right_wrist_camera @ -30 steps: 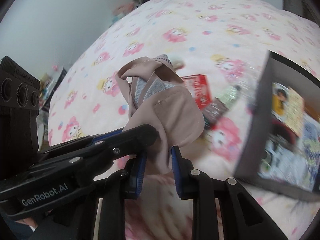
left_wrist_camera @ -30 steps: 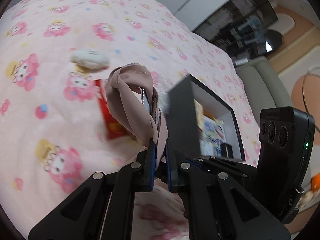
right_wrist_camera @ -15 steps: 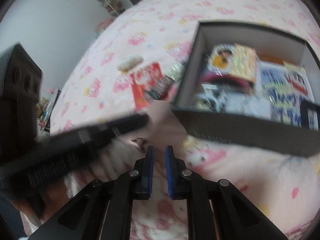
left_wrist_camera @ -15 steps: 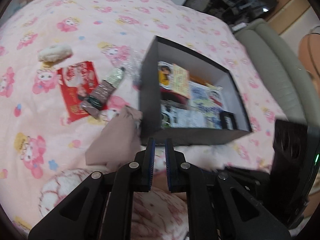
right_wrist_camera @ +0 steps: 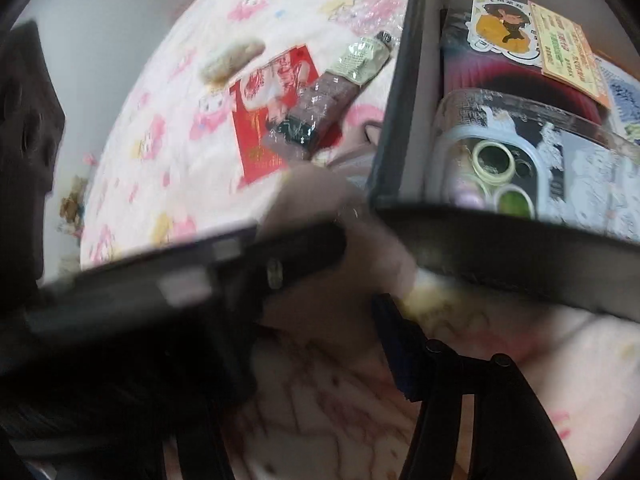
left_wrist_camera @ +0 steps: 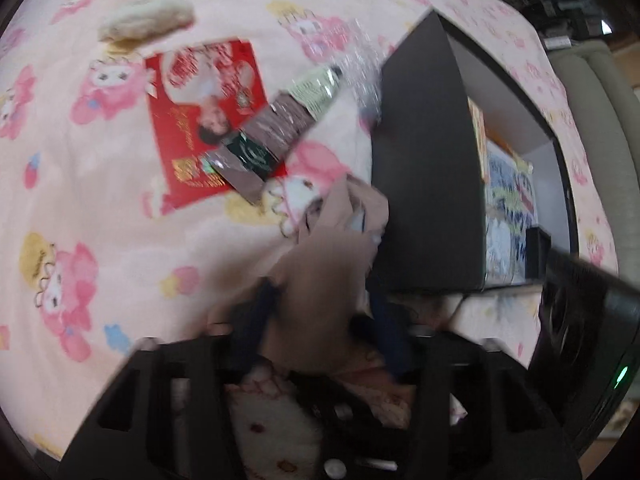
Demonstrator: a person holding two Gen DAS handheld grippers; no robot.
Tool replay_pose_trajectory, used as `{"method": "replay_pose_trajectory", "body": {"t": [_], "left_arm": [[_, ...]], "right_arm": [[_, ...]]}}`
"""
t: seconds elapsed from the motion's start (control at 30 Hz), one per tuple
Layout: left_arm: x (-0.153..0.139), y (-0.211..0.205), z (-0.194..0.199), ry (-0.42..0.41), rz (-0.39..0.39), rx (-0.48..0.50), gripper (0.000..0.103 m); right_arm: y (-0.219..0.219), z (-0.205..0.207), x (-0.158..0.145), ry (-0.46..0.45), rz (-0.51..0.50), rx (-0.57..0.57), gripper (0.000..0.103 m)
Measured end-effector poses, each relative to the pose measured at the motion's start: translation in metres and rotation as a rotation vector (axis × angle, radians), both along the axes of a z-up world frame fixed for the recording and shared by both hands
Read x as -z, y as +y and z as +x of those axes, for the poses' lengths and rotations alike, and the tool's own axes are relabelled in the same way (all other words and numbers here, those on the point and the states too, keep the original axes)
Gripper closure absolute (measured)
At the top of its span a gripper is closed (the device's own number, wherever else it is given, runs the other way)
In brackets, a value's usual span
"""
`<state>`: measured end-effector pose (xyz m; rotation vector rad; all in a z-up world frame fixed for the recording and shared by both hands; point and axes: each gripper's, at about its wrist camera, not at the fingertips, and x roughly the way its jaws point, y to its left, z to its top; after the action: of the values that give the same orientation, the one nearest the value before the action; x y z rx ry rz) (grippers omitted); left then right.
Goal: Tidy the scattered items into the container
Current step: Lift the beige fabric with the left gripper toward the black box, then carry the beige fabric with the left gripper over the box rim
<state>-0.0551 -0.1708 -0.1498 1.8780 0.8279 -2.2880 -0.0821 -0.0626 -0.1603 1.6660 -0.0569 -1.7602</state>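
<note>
1. Fingers of the left gripper (left_wrist_camera: 320, 320) stand on either side of the beige cloth item (left_wrist_camera: 328, 264); they are blurred, their jaws are opening, and the pads do not appear to press the fabric, so the cloth reads as released rather than held.
2. Fingers of the right gripper (right_wrist_camera: 320, 312) are spreading as well. Only the right one (right_wrist_camera: 400, 344) shows clearly; the left is hidden behind the dark body of the other gripper that crosses the view. No object is seen clamped between them, though the cloth (right_wrist_camera: 320, 196) lies just ahead.
3. Location of the cloth: crumpled on the bed (left_wrist_camera: 100, 200), touching the near left corner of the black box (left_wrist_camera: 424, 184), outside it and not yet in the container.
4. Handling, as a judgement: the cloth is soft, light and limp. It will drape and fold when lifted, and loose ends may catch on the box wall. A pinch on a bunched fold near its middle should carry it best.
5. Other scattered items lie farther left on the bed: a brown and green tube (left_wrist_camera: 280, 120) resting across a red packet (left_wrist_camera: 192, 112), and a pale fuzzy object (left_wrist_camera: 148, 24) beyond them. The tube looks light and somewhat slippery in its clear wrap; the packet is flat and thin, so it is probably best taken at an edge.
6. Inside the box (right_wrist_camera: 404, 100) are a clear case (right_wrist_camera: 520, 168), cards and stickers, all close-packed.
</note>
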Motion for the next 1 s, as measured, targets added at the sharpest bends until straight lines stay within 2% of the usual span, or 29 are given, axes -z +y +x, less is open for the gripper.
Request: {"method": "replay_pose_trajectory", "body": {"t": [0.03, 0.07, 0.17, 0.23, 0.33, 0.47, 0.6, 0.73, 0.8, 0.93, 1.0], "left_arm": [[-0.001, 0.006, 0.001, 0.012, -0.009, 0.031, 0.086], [-0.003, 0.011, 0.003, 0.028, -0.028, 0.053, 0.087], [-0.014, 0.027, 0.009, 0.095, -0.050, 0.113, 0.088], [-0.021, 0.039, 0.010, 0.128, -0.050, 0.137, 0.086], [-0.033, 0.059, 0.009, 0.146, -0.061, 0.165, 0.082], [-0.036, 0.087, 0.011, 0.165, 0.032, 0.191, 0.081], [-0.043, 0.123, 0.004, 0.188, 0.058, 0.253, 0.082], [-0.047, 0.152, -0.009, 0.215, 0.059, 0.296, 0.080], [-0.046, 0.154, -0.013, 0.206, 0.041, 0.281, 0.077], [-0.032, 0.144, -0.014, 0.170, 0.001, 0.228, 0.065], [-0.025, 0.137, -0.013, 0.150, -0.027, 0.203, 0.060]], "right_arm": [[0.001, 0.000, 0.000, 0.006, 0.000, 0.005, 0.067], [0.002, 0.000, 0.000, 0.010, 0.004, 0.006, 0.072], [0.011, 0.004, -0.011, 0.042, -0.018, 0.006, 0.082], [0.023, 0.008, -0.022, 0.074, -0.027, 0.011, 0.086], [0.048, 0.014, -0.035, 0.121, -0.031, 0.029, 0.092], [0.089, 0.020, -0.045, 0.138, -0.045, 0.064, 0.094], [0.131, 0.026, -0.051, 0.150, -0.063, 0.126, 0.095], [0.172, 0.023, -0.056, 0.171, -0.072, 0.196, 0.095], [0.191, 0.017, -0.052, 0.179, -0.052, 0.246, 0.095], [0.223, 0.009, -0.039, 0.187, 0.032, 0.336, 0.095], [0.232, 0.008, -0.037, 0.182, 0.035, 0.362, 0.094]]}}
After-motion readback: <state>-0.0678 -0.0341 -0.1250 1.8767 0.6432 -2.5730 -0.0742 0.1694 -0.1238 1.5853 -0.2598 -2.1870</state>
